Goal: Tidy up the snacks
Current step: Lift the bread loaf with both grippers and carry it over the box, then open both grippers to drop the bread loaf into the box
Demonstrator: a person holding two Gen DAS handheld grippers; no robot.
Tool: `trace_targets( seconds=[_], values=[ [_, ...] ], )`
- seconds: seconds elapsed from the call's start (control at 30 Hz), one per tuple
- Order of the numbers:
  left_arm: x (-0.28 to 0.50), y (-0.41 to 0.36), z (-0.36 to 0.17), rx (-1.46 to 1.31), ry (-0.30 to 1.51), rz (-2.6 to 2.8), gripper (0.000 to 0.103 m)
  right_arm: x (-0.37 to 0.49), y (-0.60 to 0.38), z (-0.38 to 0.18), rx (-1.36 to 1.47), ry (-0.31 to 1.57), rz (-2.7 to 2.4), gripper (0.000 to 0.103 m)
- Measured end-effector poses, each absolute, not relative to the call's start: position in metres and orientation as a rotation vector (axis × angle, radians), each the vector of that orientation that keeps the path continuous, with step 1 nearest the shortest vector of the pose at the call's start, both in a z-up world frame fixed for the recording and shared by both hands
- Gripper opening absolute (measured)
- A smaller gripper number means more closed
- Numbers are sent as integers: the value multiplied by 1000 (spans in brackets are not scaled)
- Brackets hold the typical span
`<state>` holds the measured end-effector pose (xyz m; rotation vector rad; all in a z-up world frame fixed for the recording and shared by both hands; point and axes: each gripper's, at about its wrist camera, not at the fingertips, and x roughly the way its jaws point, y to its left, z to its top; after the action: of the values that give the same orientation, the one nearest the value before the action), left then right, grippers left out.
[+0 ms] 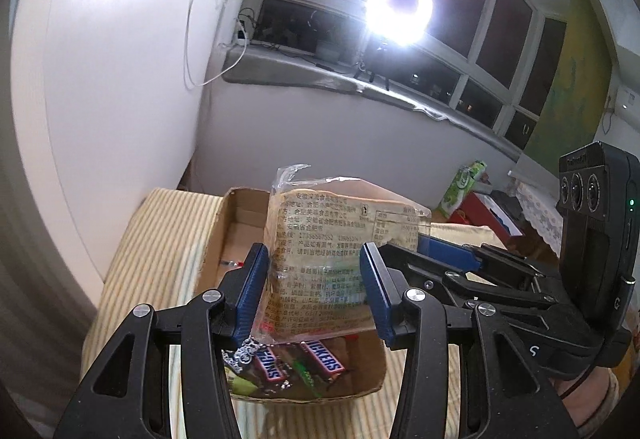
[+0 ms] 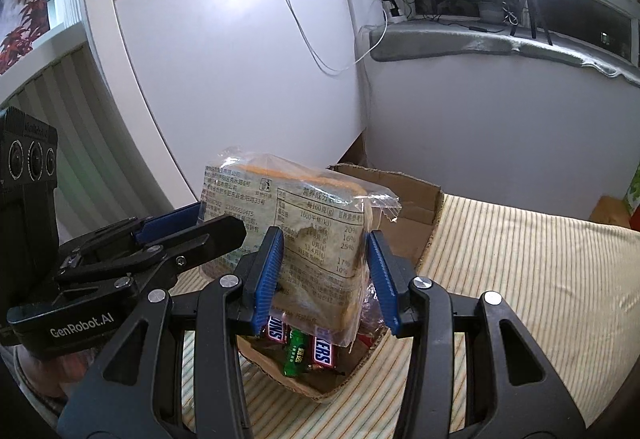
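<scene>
A clear packet of bread slices (image 1: 320,259) with printed text is held upright over an open cardboard box (image 1: 240,231). My left gripper (image 1: 314,291) is shut on its lower part. My right gripper (image 2: 326,275) is shut on the same packet (image 2: 308,235) from the other side; it shows in the left wrist view (image 1: 448,259) at the right. Snickers bars (image 1: 324,361) and a green candy (image 2: 295,355) lie in the box (image 2: 404,195) under the packet.
The box sits on a striped cushion (image 2: 520,279). A white cabinet (image 2: 220,79) stands behind. A green packet (image 1: 462,187) and a red box (image 1: 476,211) lie at the far right. A ring light (image 1: 400,11) glares on the windowsill.
</scene>
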<state>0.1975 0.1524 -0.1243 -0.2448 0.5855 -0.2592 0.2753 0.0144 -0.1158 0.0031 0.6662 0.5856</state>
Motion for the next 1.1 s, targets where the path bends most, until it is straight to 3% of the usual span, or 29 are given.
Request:
trace_targets(
  seconds=[0.53, 0.6, 0.63, 0.67, 0.83, 0.9, 1.0, 1.07, 1.1],
  values=[
    [202, 156, -130, -245, 606, -247, 45, 291, 19, -131, -32, 717, 558, 47],
    [206, 158, -133, -236, 611, -197, 56, 292, 15, -136, -50, 713, 496, 57],
    [208, 161, -136, -228, 620, -144, 78, 291, 13, -137, -39, 708, 497, 61],
    [208, 164, -138, -223, 624, -99, 83, 290, 12, -137, -35, 707, 507, 63],
    [202, 180, -143, -250, 626, -65, 83, 284, 12, -135, -47, 691, 506, 66],
    [198, 180, -141, -238, 620, -59, 83, 281, 11, -134, -51, 683, 498, 74],
    [192, 176, -137, -212, 614, -40, 83, 276, 12, -128, -58, 661, 494, 77],
    [187, 173, -133, -193, 602, -33, 83, 271, 12, -124, -69, 643, 486, 91],
    [185, 173, -132, -183, 595, -28, 83, 269, 11, -122, -75, 633, 480, 93]
  ],
)
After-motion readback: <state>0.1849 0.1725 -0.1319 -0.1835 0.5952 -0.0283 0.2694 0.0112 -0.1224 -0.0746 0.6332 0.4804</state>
